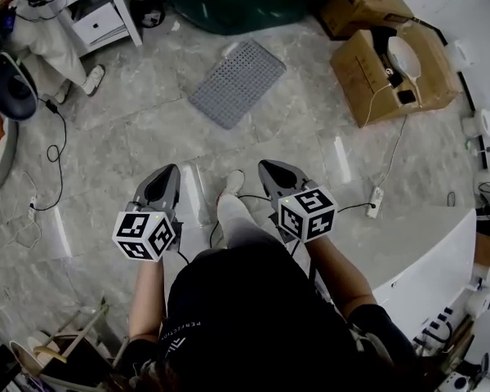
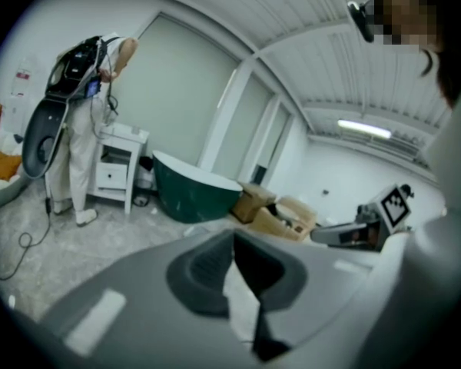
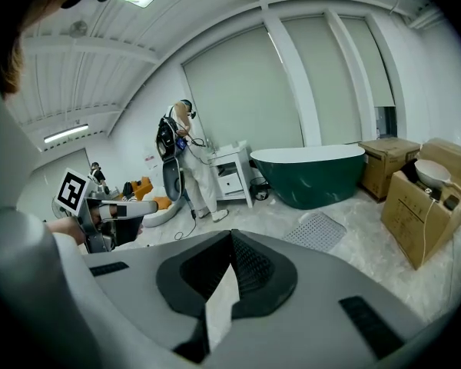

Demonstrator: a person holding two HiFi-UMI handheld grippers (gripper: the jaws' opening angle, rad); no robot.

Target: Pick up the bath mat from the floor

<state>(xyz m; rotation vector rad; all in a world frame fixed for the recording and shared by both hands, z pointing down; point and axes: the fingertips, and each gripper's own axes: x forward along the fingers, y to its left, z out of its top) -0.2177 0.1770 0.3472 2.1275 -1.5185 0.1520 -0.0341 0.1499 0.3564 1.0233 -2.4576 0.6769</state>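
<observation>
Facing bath mat (image 1: 237, 82) upper centre, well apart; left gripper (image 1: 168, 172), right gripper (image 1: 267, 167) both closed, empty: open jaws, pinch near edge.

Grey perforated bath mat (image 1: 237, 82), dark green bathtub (image 3: 311, 174), brown cardboard boxes (image 1: 392, 68)

Bare marble floor (image 1: 147, 129) is open from left gripper (image 1: 170, 171) and right gripper (image 1: 267, 167) up to bath mat (image 1: 237, 82); only the wearer's shoe (image 1: 233, 182) sits between the two grippers. Green tub (image 1: 245, 6) stands close behind the mat, open cardboard box (image 1: 392, 72) near its right, white cord (image 1: 394, 153) trailing to a power strip (image 1: 376, 202). On the left: black cable (image 1: 60, 158) looping on floor, standing person (image 1: 61, 47), white cabinet (image 1: 106, 11). White curved unit (image 1: 429, 247) blocks the right side.
</observation>
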